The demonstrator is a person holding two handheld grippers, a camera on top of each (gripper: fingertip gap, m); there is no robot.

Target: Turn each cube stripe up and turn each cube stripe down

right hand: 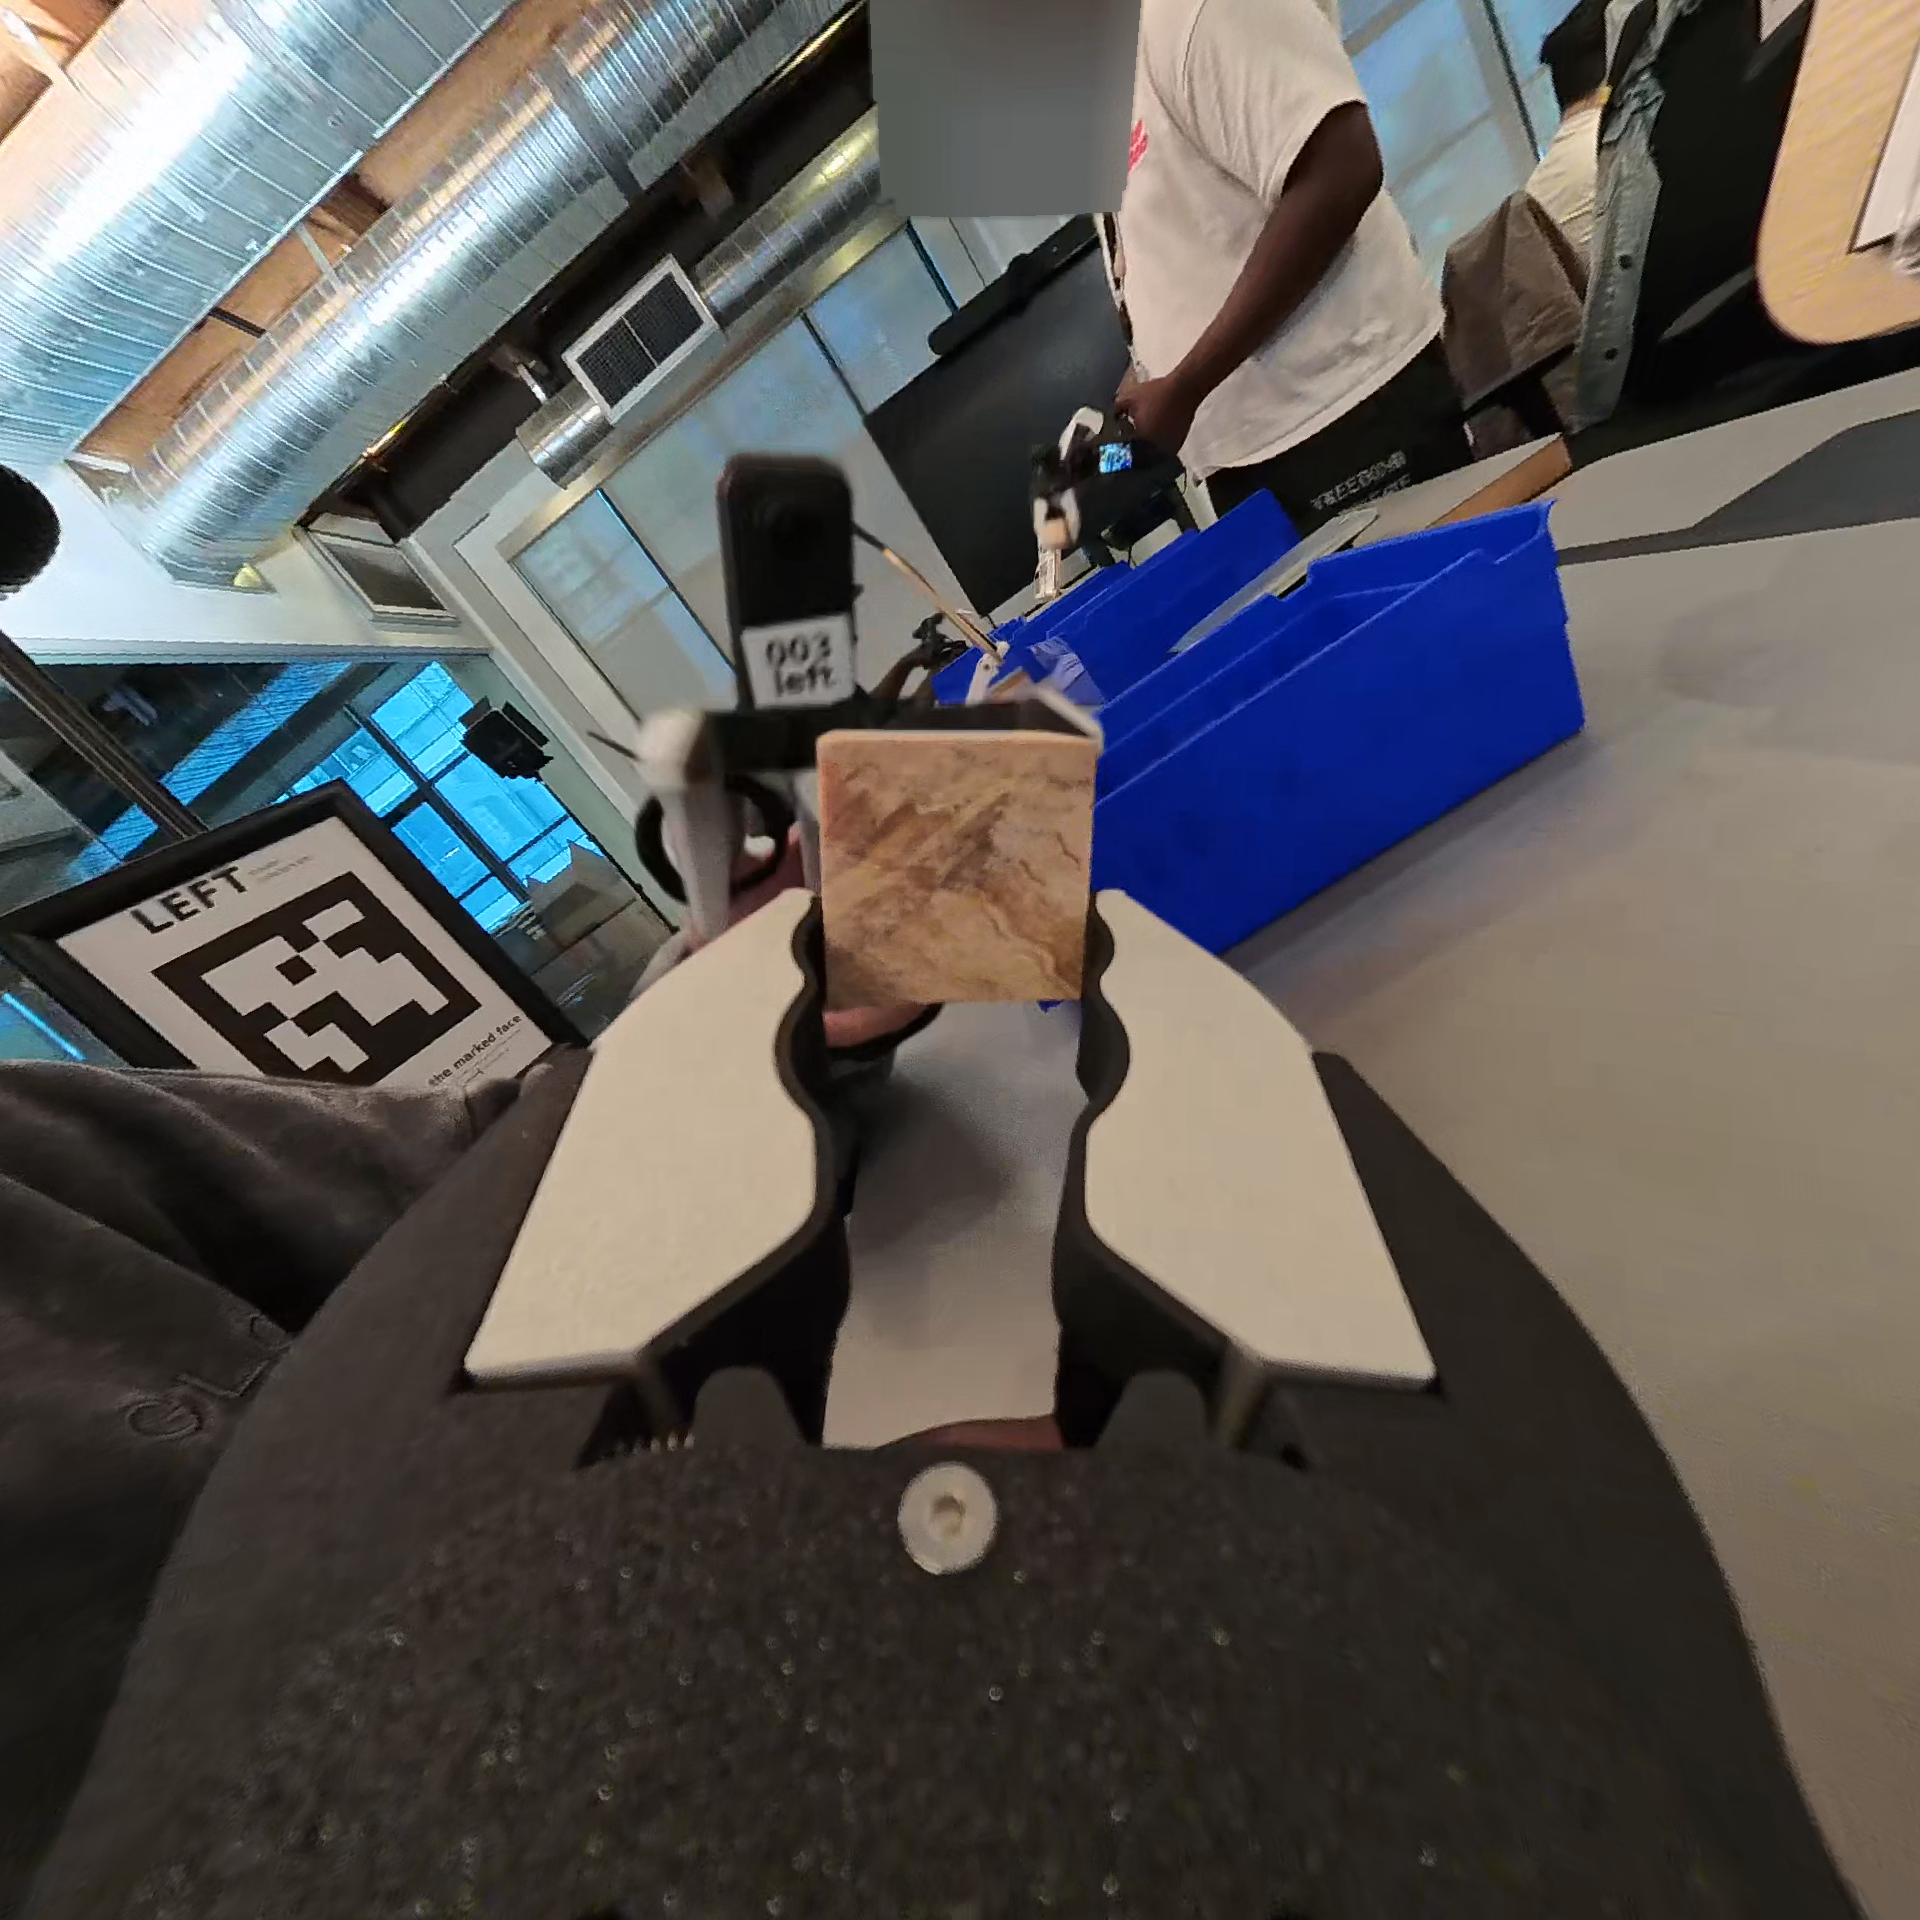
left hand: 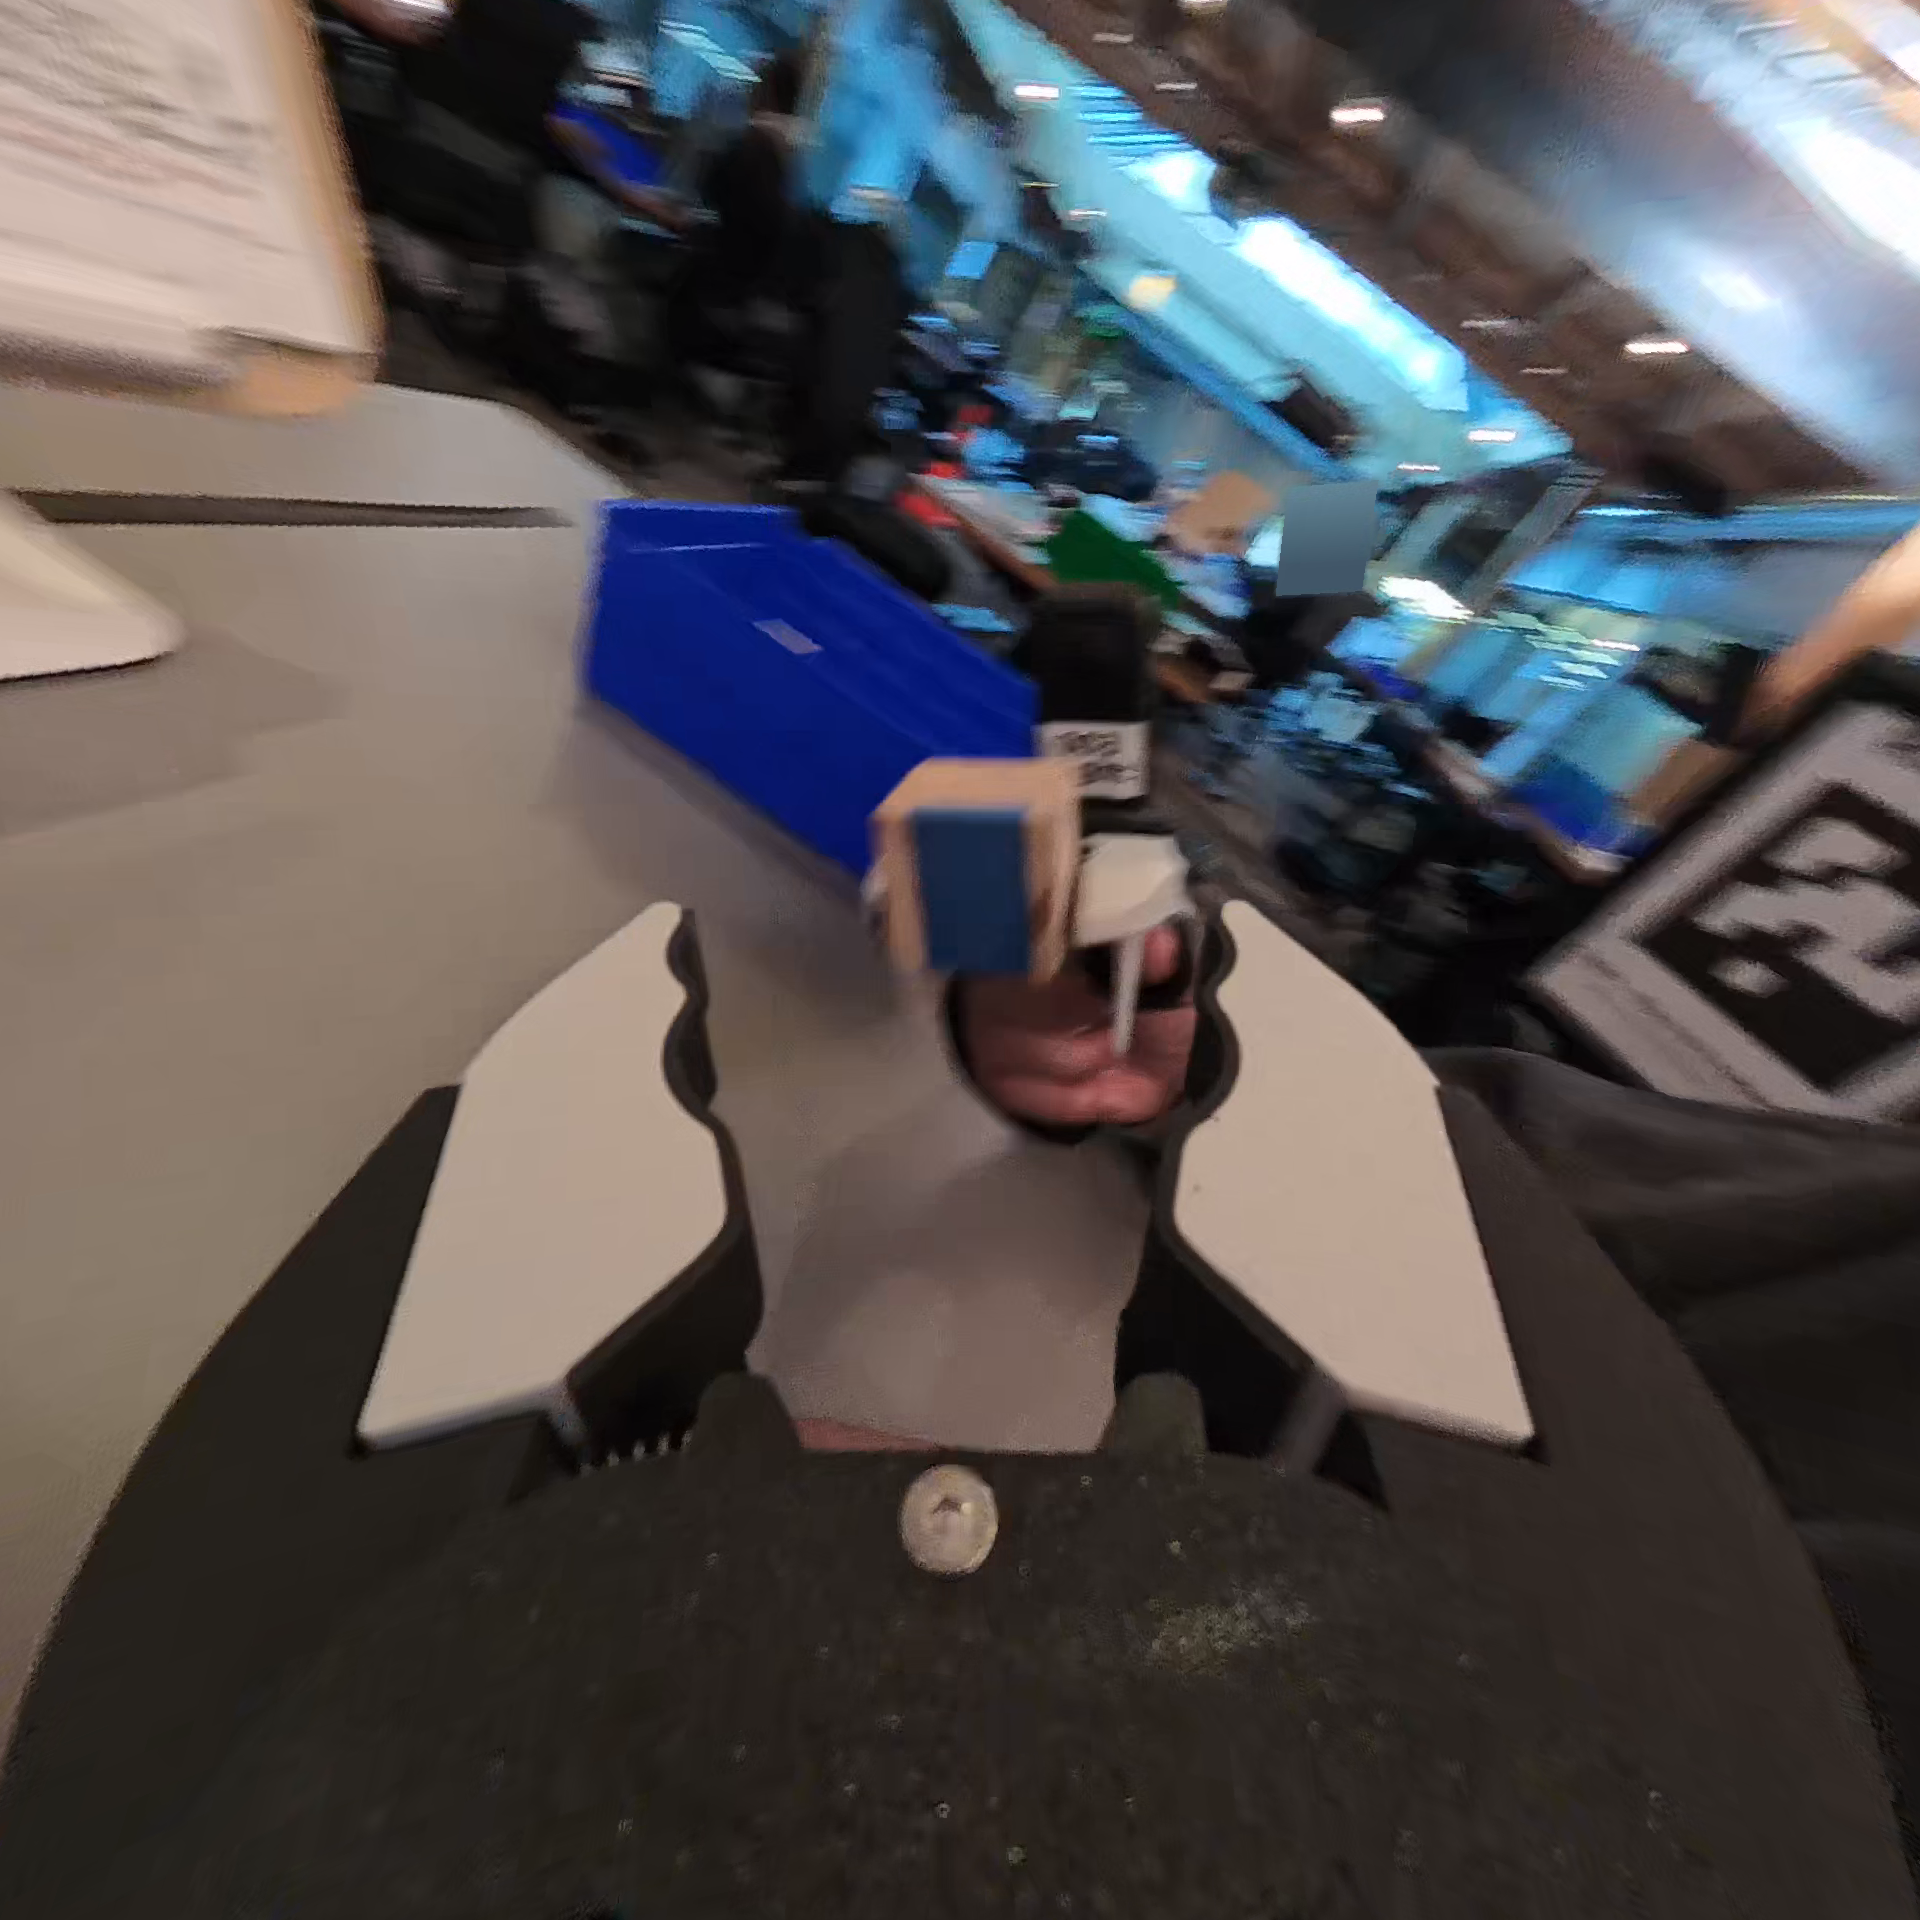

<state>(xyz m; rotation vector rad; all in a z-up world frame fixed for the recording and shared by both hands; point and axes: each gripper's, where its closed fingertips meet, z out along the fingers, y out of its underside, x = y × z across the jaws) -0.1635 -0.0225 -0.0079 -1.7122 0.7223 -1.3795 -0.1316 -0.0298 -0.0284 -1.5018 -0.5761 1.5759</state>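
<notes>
Gripping a wooden cube [right hand: 958, 868] between its fingertips, the right gripper [right hand: 954, 940] holds it off the grey table [right hand: 1610, 1039], jaws clamped on the cube's sides. Plain wood-grain face toward the right wrist camera. In the left wrist view, the same cube [left hand: 971, 868] shows a blue stripe [left hand: 975, 891] on the face turned to that camera, picture motion-blurred. Left gripper [left hand: 951, 935] jaws spread apart, nothing between them, cube well ahead of the tips. Blue plastic bin [right hand: 1340, 748] on the table behind the cube. Framed black-and-white marker card [right hand: 301, 961] at left. Person in white T-shirt [right hand: 1247, 208] stands beyond the bins.
</notes>
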